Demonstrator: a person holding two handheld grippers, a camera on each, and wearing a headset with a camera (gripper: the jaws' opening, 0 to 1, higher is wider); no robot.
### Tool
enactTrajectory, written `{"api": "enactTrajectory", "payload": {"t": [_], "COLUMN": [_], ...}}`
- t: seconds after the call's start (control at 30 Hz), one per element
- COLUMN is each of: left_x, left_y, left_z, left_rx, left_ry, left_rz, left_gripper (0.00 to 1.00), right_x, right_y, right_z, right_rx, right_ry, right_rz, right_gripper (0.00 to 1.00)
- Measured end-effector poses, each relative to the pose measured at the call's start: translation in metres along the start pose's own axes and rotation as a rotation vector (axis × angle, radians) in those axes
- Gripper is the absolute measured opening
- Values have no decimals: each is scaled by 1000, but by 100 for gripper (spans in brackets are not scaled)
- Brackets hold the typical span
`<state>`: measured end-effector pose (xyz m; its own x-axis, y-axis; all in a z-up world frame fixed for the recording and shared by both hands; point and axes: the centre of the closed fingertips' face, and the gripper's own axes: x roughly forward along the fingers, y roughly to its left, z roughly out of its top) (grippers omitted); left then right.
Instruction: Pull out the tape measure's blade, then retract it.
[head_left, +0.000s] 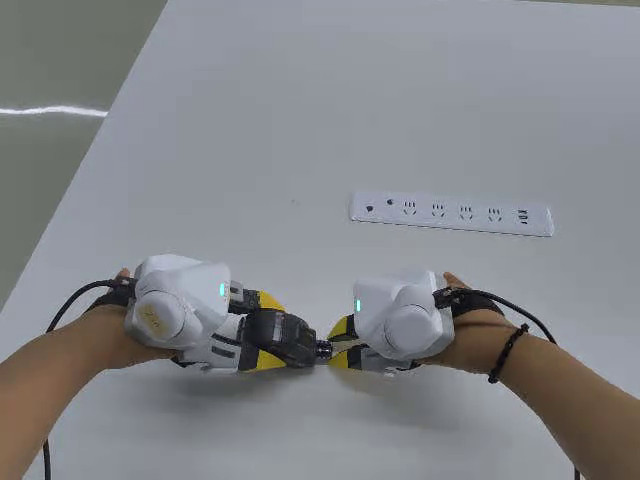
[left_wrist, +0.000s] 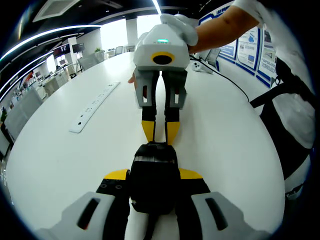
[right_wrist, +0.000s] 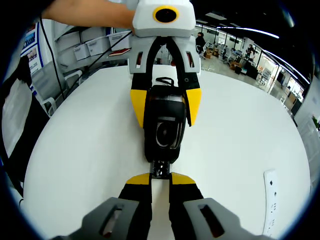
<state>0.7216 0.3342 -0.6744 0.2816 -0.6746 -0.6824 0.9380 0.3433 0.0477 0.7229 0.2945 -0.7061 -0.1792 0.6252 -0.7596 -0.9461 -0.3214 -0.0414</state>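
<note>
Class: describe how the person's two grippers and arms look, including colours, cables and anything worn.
Left gripper and right gripper: rounded white housings, green lights, grey jaws tipped yellow. Black cables trail behind. Bare forearms; dark bracelet on right wrist.

Black tape measure (head_left: 285, 338). Left gripper (head_left: 270, 332) and right gripper (head_left: 338, 346): white, yellow-tipped. White table (head_left: 300, 120); white strip (head_left: 450, 213) at one o'clock; black wristband (head_left: 507, 352).

Desk (head_left: 300, 120) | near edge, left of centre: left tongs (head_left: 268, 332) closed around tape measure (head_left: 290, 340) | just right, facing them: right tongs (head_left: 338, 346), blade tip (right_wrist: 160, 171) pinched between them | farther back, right: power strip (head_left: 450, 213) flat on desk
</note>
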Motion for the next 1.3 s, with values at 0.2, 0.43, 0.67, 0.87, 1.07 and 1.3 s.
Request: {"api": "enactTrajectory", "payload": {"t": [0.2, 0.43, 0.67, 0.87, 1.07, 1.3], "left_x": [1, 1, 1, 2, 2, 1], "left_y": [0, -1, -1, -1, -2, -1], "left_z": [1, 2, 2, 2, 2, 1], "left_rx": [-1, 0, 1, 2, 3, 3], "left_ry": [-2, -1, 1, 4, 8, 11], "left_rz": [-1, 0, -1, -1, 0, 1], "left_gripper": [31, 31, 31, 31, 31, 31], "right_x": [-5, -9, -16, -24, -32, -43], "right_y": [1, 2, 3, 3, 5, 5], "right_z": [-4, -9, -17, -23, -30, -41], "right_rx": [5, 11, 23, 32, 40, 59], "right_ry": [1, 3, 6, 7, 8, 8], "right_rz": [-2, -4, -9, -14, -19, -27], "right_gripper": [9, 9, 9, 9, 9, 9]}}
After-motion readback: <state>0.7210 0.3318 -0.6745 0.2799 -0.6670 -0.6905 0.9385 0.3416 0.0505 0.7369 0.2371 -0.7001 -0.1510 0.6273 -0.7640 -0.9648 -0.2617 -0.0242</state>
